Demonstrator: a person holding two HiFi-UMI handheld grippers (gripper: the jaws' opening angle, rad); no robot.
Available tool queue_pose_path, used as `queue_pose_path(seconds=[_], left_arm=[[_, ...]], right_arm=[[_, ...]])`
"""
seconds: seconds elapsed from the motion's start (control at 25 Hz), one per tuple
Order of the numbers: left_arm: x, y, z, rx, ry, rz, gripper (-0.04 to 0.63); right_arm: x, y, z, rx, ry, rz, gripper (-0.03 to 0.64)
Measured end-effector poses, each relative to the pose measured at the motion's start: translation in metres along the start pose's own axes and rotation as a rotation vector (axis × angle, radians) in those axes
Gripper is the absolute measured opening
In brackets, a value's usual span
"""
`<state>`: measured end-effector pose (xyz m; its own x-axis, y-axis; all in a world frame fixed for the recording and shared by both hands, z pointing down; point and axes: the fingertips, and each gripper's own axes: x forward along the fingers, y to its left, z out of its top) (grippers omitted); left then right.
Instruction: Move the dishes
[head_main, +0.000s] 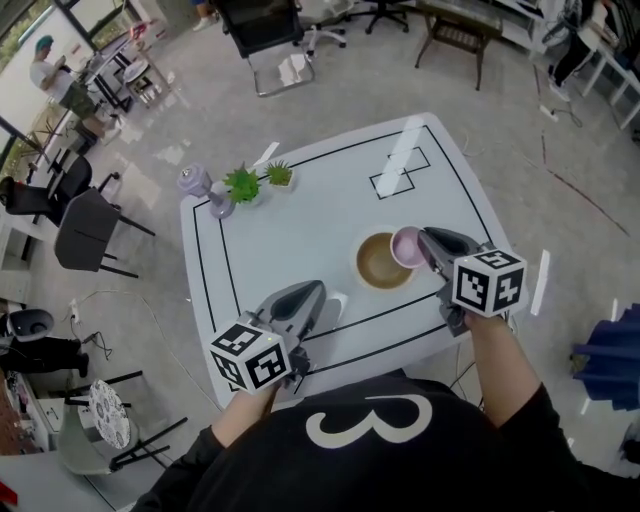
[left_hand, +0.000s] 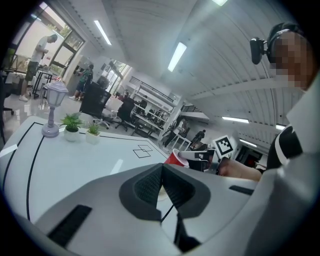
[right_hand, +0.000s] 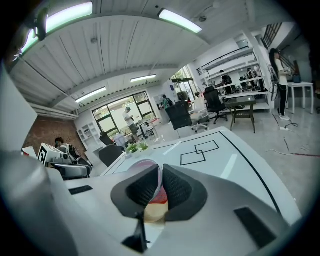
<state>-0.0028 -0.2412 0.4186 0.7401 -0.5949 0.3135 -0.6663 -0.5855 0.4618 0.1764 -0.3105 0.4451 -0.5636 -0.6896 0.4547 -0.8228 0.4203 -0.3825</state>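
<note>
A round dish (head_main: 383, 263) with a brown inside and a pale rim sits on the white table (head_main: 300, 225), right of the middle. My right gripper (head_main: 424, 241) is shut on the rim of a red cup (head_main: 407, 247) with a pale pink inside, held over the dish's right edge. In the right gripper view the cup's wall (right_hand: 158, 192) is pinched between the jaws. In the left gripper view the red cup (left_hand: 176, 158) shows past the jaws. My left gripper (head_main: 308, 293) rests near the table's front edge, shut, with nothing in it.
A small purple lamp (head_main: 205, 190) and two potted plants (head_main: 243, 185) (head_main: 280, 175) stand at the table's far left. Black lines and a double square (head_main: 400, 172) are marked on the top. Chairs (head_main: 90, 230) stand on the floor to the left.
</note>
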Motion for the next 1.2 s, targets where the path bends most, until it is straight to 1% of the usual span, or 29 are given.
queue_pose_path(seconds=[0.2, 0.36, 0.68, 0.88, 1.2], left_arm=[[0.01, -0.004, 0.002, -0.009, -0.018, 0.002, 0.003], [0.015, -0.008, 0.0, -0.019, -0.026, 0.019, 0.002], [0.023, -0.012, -0.005, -0.028, -0.027, 0.061, 0.003], [0.029, -0.012, -0.006, -0.025, -0.025, 0.086, 0.003], [0.033, -0.013, -0.015, -0.036, -0.023, 0.115, 0.003]], right_arm=[[-0.012, -0.018, 0.007, 0.001, -0.013, -0.024, 0.038], [-0.019, -0.039, 0.01, 0.005, -0.011, -0.05, 0.038], [-0.013, -0.089, -0.001, 0.033, 0.02, -0.106, 0.038], [-0.004, -0.116, -0.011, 0.058, 0.043, -0.126, 0.038], [-0.002, -0.144, -0.016, 0.09, 0.045, -0.159, 0.04]])
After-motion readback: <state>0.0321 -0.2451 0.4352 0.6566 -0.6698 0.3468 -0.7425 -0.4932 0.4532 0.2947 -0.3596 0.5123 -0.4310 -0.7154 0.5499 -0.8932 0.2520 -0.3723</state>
